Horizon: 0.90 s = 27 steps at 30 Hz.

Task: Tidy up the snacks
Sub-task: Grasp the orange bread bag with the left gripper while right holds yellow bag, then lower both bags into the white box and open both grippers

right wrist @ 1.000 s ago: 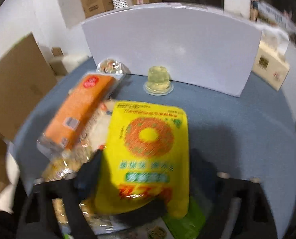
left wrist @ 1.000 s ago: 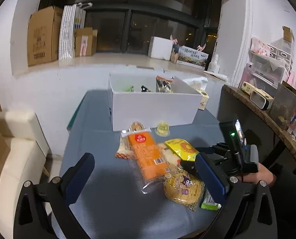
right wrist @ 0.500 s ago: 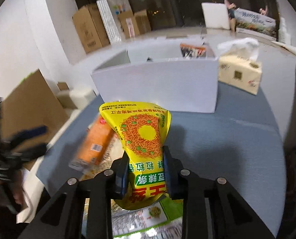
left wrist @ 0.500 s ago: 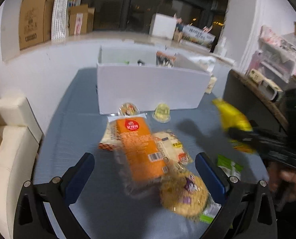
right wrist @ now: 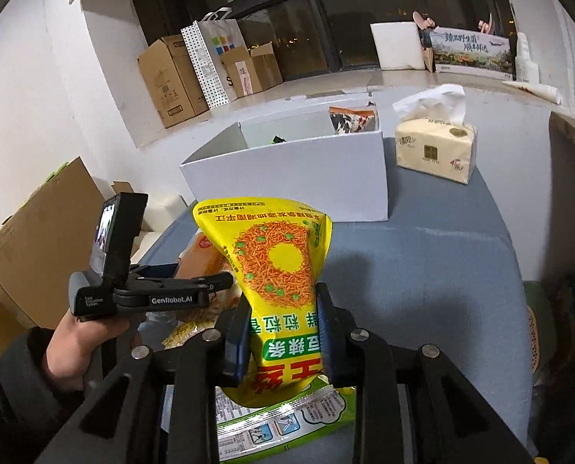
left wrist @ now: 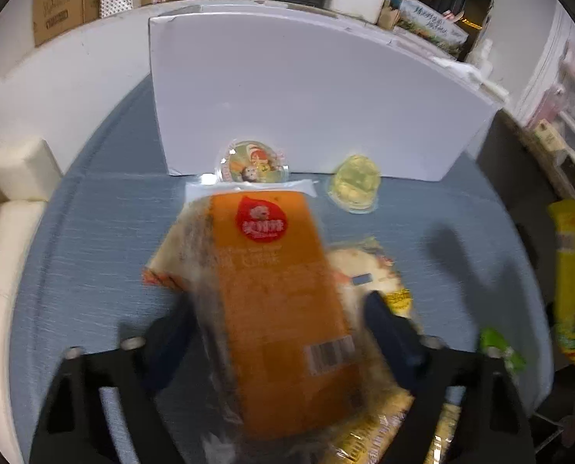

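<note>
A yellow snack bag (right wrist: 279, 270) is clamped upright in the right claw (right wrist: 281, 332) above the blue surface (right wrist: 422, 270). The left claw (left wrist: 275, 332) is closing around the orange packet (left wrist: 275, 301). A patterned pouch (right wrist: 351, 118) is seen inside the white box (right wrist: 295, 178).
</note>
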### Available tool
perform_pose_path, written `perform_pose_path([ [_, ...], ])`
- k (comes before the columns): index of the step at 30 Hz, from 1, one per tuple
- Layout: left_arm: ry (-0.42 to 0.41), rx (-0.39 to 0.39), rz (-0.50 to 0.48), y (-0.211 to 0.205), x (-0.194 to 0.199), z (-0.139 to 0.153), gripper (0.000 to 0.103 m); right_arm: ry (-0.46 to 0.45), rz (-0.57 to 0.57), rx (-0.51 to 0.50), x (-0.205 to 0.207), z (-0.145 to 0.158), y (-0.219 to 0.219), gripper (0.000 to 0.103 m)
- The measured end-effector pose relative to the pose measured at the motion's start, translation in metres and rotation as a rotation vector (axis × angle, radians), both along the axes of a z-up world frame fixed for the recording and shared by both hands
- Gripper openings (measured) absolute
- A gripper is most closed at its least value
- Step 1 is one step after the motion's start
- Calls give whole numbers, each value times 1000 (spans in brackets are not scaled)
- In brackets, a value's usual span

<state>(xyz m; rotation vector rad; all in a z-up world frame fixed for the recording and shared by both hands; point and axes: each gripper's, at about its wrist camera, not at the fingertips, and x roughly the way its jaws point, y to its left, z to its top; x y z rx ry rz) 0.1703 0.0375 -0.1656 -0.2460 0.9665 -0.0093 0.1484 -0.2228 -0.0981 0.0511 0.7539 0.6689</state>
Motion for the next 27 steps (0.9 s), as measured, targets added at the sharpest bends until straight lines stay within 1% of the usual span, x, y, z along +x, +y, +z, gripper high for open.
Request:
perform_pose_path([
  [1, -9, -1, -1, 4, -3, 3, 66, 1, 2, -3, 0, -1, 1, 31],
  [2, -27, 4, -4, 5, -7, 8, 60, 7, 7, 2, 0, -2, 2, 31],
  [4, -65, 5, -24, 8, -17, 18, 58, 14, 15, 15, 0, -4, 2, 31],
  [6, -93, -17, -33, 12, -25, 26, 57, 14, 17, 8, -1, -5, 4, 31],
  [11, -194, -56, -58, 21, -51, 60, 56, 8, 20, 11, -3, -3, 8, 31],
  [15, -268, -52, -69, 25, -60, 90, 56, -12, 9, 17, 1, 7, 12, 31],
  [18, -311, -48, -82, 27, -54, 112, 56, -34, 5, 19, 10, 20, 18, 31],
  [22, -350, -34, -93, 28, -26, 135, 56, -88, 11, 15, 29, 46, 30, 31],
  [24, -374, -5, -101, 27, -9, 149, 56, -118, 10, 8, 42, 61, 38, 31],
  [27, -396, 11, -104, 29, 14, 165, 56, -135, -3, 2, 71, 82, 50, 31],
])
